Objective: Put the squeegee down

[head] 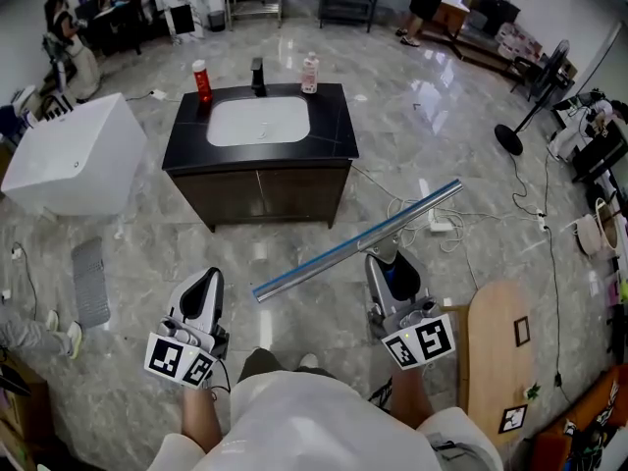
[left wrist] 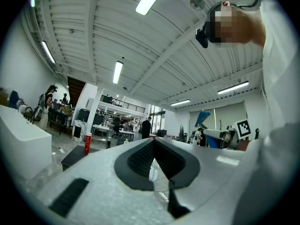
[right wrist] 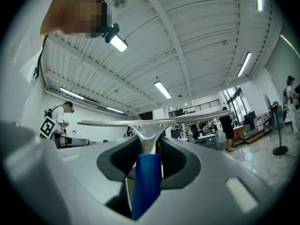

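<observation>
1. In the head view alone, the whole squeegee [head: 358, 240] is seen. It is held above the floor at the lower middle of the frame, clear of the cabinet [head: 260, 189], with its long blade slanted from lower left to upper right.
2. In the right gripper view alone, the grip is made plain. The squeegee's blue handle [right wrist: 146, 182] is clamped between the fingers of the right gripper [right wrist: 149, 142], and the metal blade [right wrist: 154, 122] is spread crosswise above them.
3. In the left gripper view, the fingers of the left gripper [left wrist: 153, 144] are seen pressed together at their tips with nothing between them. A red bottle [left wrist: 87, 143] is also seen at the left of that frame.
4. One container is noted: a white basin [head: 258, 121], sunk in the black surface [head: 334, 130] of the cabinet at the upper middle of the head view. The bottles are set on the surface behind the basin, not in it.
5. The following are counted: two grippers, namely the left gripper [head: 208, 281] and the right gripper [head: 391, 268]; one squeegee; two bottles, namely the red bottle [head: 202, 81] and a pale bottle [head: 310, 73]; and one black tap [head: 258, 75] between them.
</observation>
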A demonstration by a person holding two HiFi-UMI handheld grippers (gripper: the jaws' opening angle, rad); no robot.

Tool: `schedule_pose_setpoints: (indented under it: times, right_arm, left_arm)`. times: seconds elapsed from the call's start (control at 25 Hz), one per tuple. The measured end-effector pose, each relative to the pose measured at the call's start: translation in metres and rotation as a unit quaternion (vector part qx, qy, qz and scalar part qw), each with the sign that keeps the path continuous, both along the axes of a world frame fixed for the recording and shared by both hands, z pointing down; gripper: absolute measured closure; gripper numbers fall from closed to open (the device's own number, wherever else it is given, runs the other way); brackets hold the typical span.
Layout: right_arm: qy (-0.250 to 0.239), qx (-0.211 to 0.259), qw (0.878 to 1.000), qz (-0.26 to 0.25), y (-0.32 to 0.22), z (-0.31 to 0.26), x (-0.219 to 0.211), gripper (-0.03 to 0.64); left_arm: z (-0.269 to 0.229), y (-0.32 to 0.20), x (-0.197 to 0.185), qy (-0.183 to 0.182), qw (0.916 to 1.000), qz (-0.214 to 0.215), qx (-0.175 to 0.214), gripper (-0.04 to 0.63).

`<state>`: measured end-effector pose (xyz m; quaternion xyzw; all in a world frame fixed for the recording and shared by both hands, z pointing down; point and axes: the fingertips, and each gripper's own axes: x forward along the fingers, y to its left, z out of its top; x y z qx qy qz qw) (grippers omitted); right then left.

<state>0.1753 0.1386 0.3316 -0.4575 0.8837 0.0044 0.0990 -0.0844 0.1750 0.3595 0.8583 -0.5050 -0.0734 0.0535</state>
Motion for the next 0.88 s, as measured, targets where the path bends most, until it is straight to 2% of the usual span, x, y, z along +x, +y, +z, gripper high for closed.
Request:
schedule_pose_setpoints:
  times: [0.32,0.56,0.88]
  right_arm:
    - [0.005,-0.005,1.0,-0.006,-0.056,0.008,-0.016,0.471]
    - [0.014,-0.006,1.0,0.023,-0.126,0.011,-0.05,0.471]
    - [0.018,-0.023,0.998,0.064,-0.229,0.017,-0.108,0.471]
  left_arm:
    - [0.012,-0.058,-0.011,0.004,0.9999,0.003,-0.01,0.594]
    - [0.016,-0.149,-0.037,0.006,0.999,0.045,-0.005,0.594]
    - [0.007,-0.272,-0.085,-0.032,0.9949,0.096,0.007,0.594]
